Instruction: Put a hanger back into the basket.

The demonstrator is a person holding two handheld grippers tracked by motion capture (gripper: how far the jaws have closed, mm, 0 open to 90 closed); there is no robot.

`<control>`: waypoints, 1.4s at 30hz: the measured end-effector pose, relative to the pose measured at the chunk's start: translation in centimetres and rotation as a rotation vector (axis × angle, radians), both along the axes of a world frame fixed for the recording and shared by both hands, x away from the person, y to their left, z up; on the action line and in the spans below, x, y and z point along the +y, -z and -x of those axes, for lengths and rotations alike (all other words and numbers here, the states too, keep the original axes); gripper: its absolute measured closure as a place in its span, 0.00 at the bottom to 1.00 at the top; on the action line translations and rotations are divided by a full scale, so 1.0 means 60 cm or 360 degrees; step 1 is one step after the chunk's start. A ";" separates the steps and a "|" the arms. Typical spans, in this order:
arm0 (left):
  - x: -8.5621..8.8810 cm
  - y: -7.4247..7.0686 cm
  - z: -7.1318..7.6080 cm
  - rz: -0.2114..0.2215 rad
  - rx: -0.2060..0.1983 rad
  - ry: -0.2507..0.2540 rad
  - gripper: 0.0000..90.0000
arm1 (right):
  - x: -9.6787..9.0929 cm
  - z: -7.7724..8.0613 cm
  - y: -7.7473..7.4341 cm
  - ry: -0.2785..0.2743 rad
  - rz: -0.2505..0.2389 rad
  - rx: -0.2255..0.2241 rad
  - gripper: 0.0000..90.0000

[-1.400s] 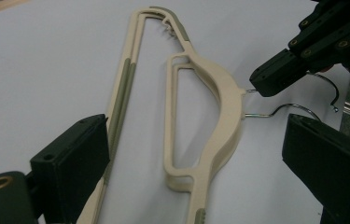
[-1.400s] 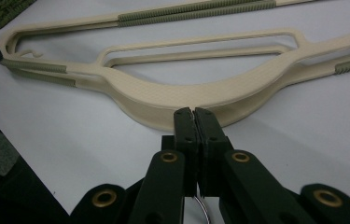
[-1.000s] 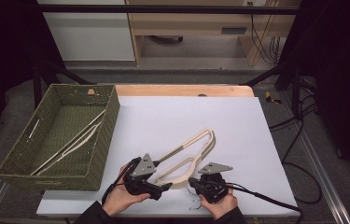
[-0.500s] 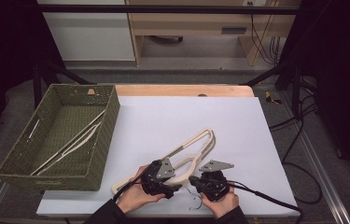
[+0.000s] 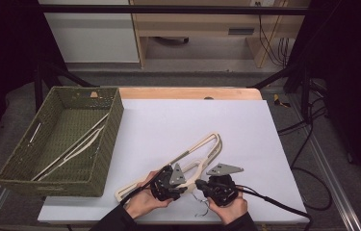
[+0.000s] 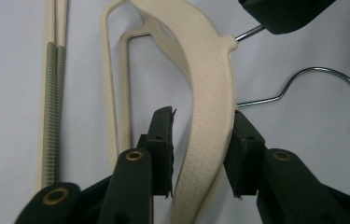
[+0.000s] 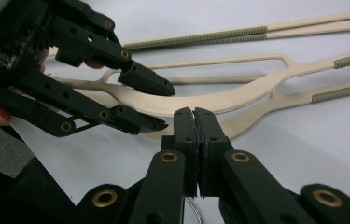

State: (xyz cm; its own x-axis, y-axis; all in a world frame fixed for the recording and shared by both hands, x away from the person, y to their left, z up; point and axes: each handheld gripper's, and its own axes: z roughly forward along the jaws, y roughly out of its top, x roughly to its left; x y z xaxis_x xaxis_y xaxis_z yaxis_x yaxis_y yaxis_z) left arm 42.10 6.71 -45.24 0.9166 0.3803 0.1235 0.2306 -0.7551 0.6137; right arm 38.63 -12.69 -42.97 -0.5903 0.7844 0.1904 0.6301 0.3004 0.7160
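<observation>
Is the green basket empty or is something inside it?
Not empty. The green basket holds cream hangers lying slantwise across its bottom.

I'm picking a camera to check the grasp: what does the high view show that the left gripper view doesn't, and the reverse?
High view: the green basket with spare hangers inside. Left gripper view, up close: the left gripper, its jaws just closing astride the cream hanger, a sliver of gap at one pad; the right gripper shut on the metal hook. Both: cream hangers lying on the white table.
</observation>
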 end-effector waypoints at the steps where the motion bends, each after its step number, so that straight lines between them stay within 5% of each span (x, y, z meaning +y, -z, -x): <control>1: -0.001 -0.001 0.001 -0.0005 -0.0011 0.0001 0.77 | -0.002 0.000 -0.001 -0.0011 0.0000 -0.0017 0.99; 14: -0.003 -0.005 0.010 -0.0011 -0.0087 0.0060 0.82 | -0.006 0.003 -0.011 -0.0013 -0.0024 -0.0050 0.93; 22: 0.005 -0.011 0.009 0.0001 -0.0097 0.0056 0.84 | -0.032 0.008 -0.039 -0.0006 -0.0095 -0.0249 0.79; 25: 0.012 -0.020 0.008 0.0032 -0.0094 0.0041 0.84 | -0.066 0.008 -0.056 0.0071 -0.0184 -0.0374 0.63; 32: 0.031 -0.043 0.006 0.0091 -0.0108 -0.0012 0.86 | -0.126 0.000 -0.058 0.0169 -0.0276 -0.0479 0.40; 42: 0.059 -0.066 -0.001 0.0157 -0.0137 -0.0139 0.89 | -0.156 -0.010 -0.037 0.0220 -0.0362 -0.0482 0.16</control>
